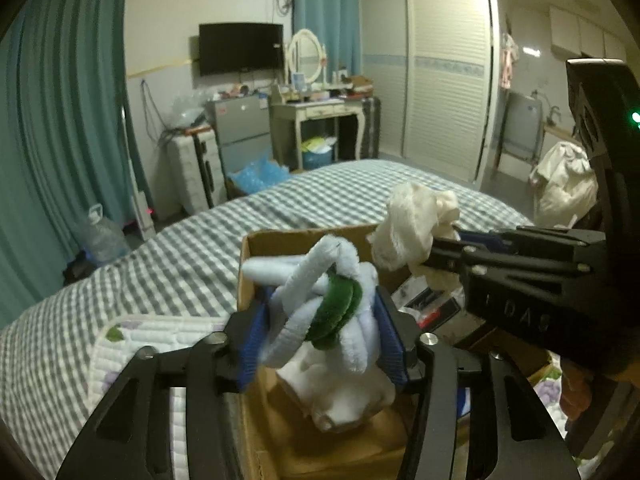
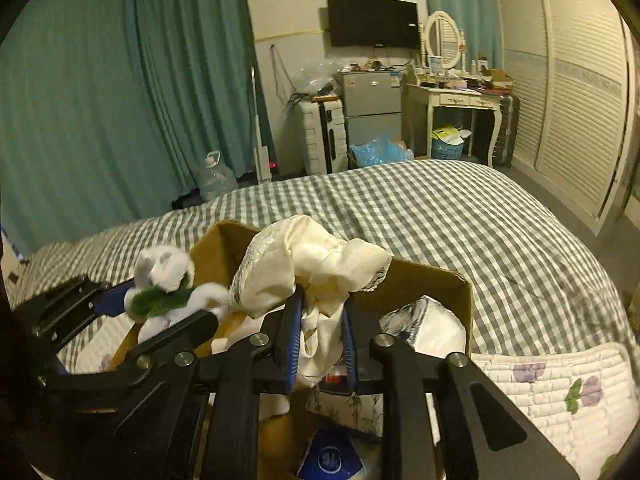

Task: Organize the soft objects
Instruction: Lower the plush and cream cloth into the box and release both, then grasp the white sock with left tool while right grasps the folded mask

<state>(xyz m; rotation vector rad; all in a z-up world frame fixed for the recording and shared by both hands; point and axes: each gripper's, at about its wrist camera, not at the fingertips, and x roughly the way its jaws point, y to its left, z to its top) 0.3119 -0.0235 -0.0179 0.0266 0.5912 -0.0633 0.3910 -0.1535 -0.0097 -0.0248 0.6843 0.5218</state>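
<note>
Left gripper [image 1: 320,320] pinched a white plush toy with a green scarf [image 1: 316,304] and right gripper [image 2: 320,344] pinched a cream cloth [image 2: 316,268], both held above the cardboard box [image 2: 436,284] on the checked bed [image 2: 460,216], so neither was yet stowed

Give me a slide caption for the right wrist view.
Right gripper holds cream cloth over the cardboard box.

A black television [image 2: 373,21] hung on the far wall, above a small grey fridge [image 2: 372,98] that stood beside a cream dressing table [image 2: 460,100] with an oval mirror [image 2: 442,42]. Teal curtains [image 2: 120,92] covered the left side, a louvred wardrobe [image 1: 436,72] the right. A white suitcase [image 2: 324,136] and a clear water jug [image 2: 214,176] stood on the floor beyond the checked bedspread [image 2: 460,208].
</note>
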